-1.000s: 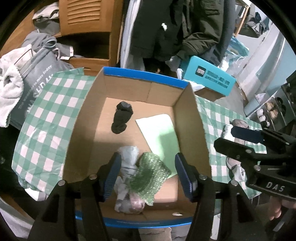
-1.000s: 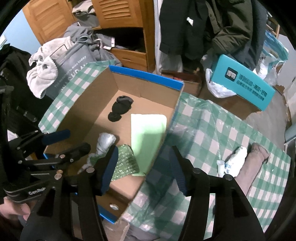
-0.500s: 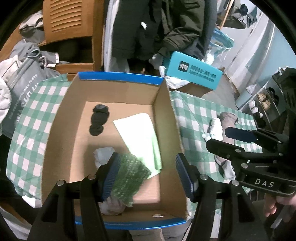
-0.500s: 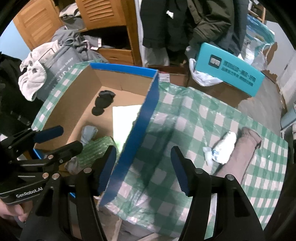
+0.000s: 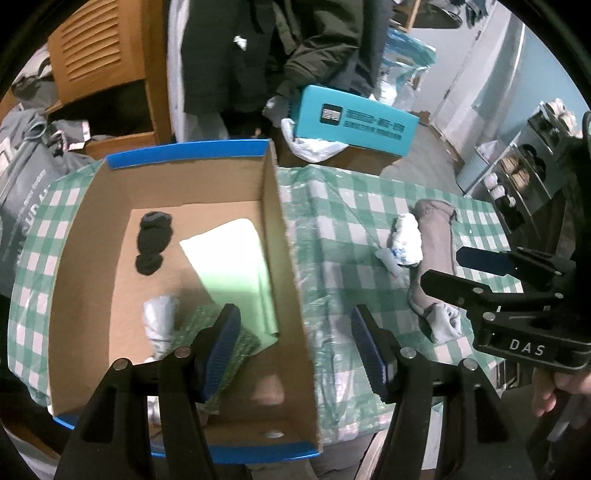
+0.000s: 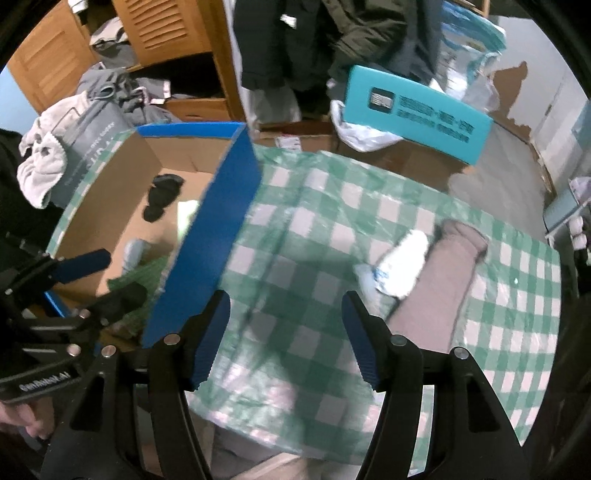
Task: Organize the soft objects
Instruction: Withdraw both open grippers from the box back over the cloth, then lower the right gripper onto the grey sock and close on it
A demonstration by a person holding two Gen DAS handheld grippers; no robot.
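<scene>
The left gripper stood wide and empty, straddling the cardboard box's right wall; the right gripper gaped empty over bare checked cloth beside that box. Beyond lay a white bundle touching a beige sock, motion-blurred

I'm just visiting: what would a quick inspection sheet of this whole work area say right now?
Surface: green checked tablecloth, crinkly plastic.
Job's things: cardboard box holds a black sock, pale green cloth, green mesh piece and grey bundle; white bundle and beige sock lie outside on the cloth.
Clutter: teal carton, plastic bags.
Grippers: left gripper and right gripper both open, empty.
Cables: nothing seen.
Surroundings: wooden cabinet, hanging dark coats.
</scene>
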